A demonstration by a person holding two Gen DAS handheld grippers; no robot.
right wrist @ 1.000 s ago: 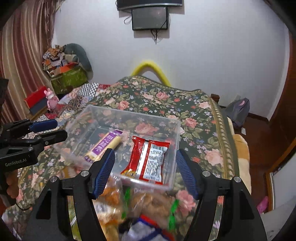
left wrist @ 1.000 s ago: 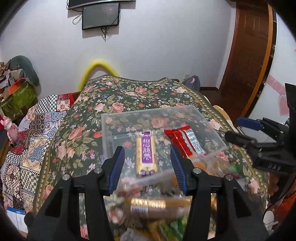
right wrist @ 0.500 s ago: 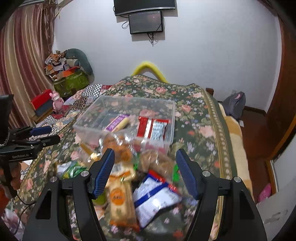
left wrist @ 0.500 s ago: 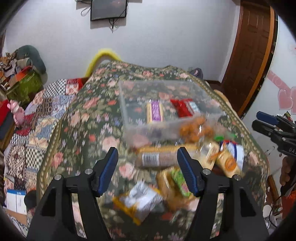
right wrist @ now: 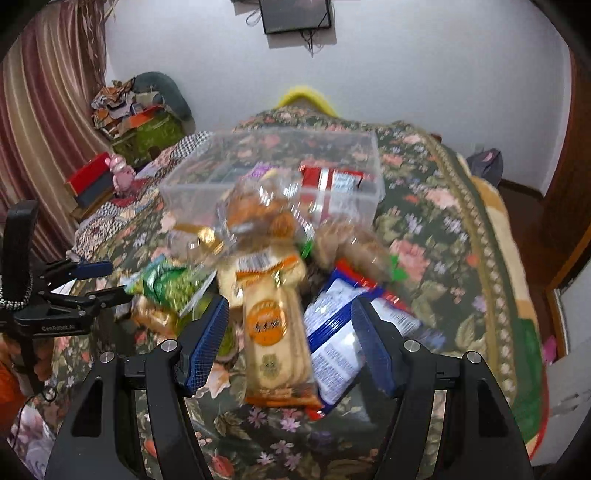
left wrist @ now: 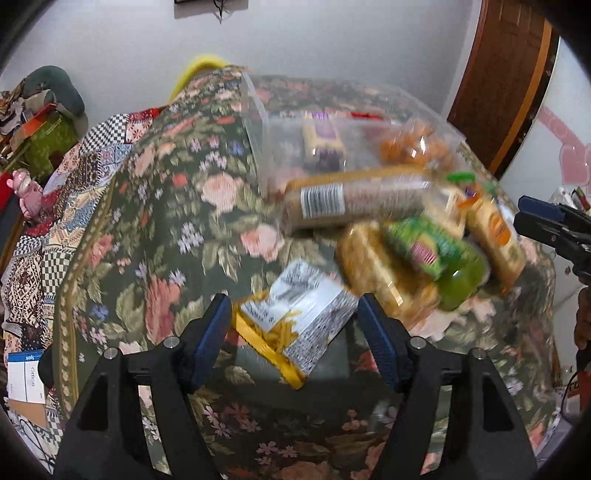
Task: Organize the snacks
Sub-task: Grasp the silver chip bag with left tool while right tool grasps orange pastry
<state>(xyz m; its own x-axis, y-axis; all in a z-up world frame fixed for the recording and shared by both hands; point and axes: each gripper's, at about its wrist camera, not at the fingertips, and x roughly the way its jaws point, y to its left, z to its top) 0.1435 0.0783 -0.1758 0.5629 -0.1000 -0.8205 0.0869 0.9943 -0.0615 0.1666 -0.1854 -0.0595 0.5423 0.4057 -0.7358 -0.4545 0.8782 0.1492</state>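
Note:
A clear plastic bin (left wrist: 266,122) (right wrist: 362,147) stands on the floral cloth and holds a purple bar (left wrist: 325,138) and a red packet (right wrist: 334,181). Loose snacks lie in front of it. My left gripper (left wrist: 295,332) is open, its fingers either side of a silver-and-yellow packet (left wrist: 295,317). My right gripper (right wrist: 290,338) is open over an orange cracker pack (right wrist: 271,325), with a blue-and-white packet (right wrist: 341,332) beside it. A long brown roll (left wrist: 354,197), a green packet (left wrist: 436,251) and a bag of orange snacks (right wrist: 258,214) lie between.
The table's cloth (left wrist: 166,221) drops off at the left and front edges. A brown door (left wrist: 506,74) stands at the right. Clutter, a red box (right wrist: 92,177) and a pink toy (right wrist: 122,173) sit on the left. A screen (right wrist: 295,14) hangs on the wall.
Both grippers have pulled back from the bin and dropped toward the loose snacks. The left now straddles the silver-and-yellow packet, the right the orange cracker pack.

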